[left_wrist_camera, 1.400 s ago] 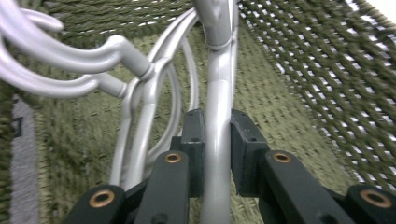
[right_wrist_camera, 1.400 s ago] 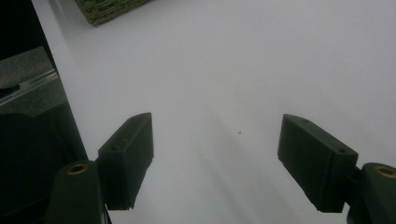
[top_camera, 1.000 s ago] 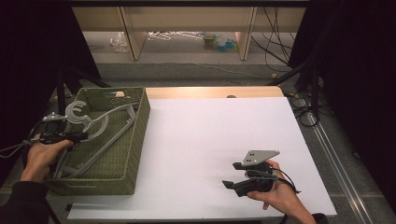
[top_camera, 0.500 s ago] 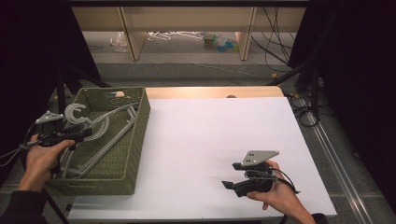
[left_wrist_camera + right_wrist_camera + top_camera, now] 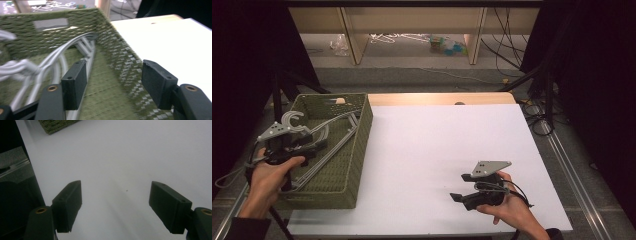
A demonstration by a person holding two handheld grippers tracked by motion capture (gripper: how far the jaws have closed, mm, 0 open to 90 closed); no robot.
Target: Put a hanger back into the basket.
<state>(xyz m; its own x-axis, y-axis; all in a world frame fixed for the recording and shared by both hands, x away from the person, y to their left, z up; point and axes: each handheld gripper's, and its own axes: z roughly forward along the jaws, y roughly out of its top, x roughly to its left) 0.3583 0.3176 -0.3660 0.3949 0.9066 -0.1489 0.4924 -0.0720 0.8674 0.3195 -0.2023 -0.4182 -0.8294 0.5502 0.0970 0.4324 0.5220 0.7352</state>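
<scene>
I'm looking down at the white counter [image 5: 437,150], bare across its middle. A green woven basket [image 5: 357,150] is sitting at its left edge, with grey plastic hangers [image 5: 329,135] lying inside it. I'm holding my left gripper [image 5: 113,85] over the basket's interior, its fingers [image 5: 75,82] spread wide with nothing between them. My right gripper [image 5: 117,205] is hovering low over the counter near its front right, fingers [image 5: 170,205] also gaping wide and empty
</scene>
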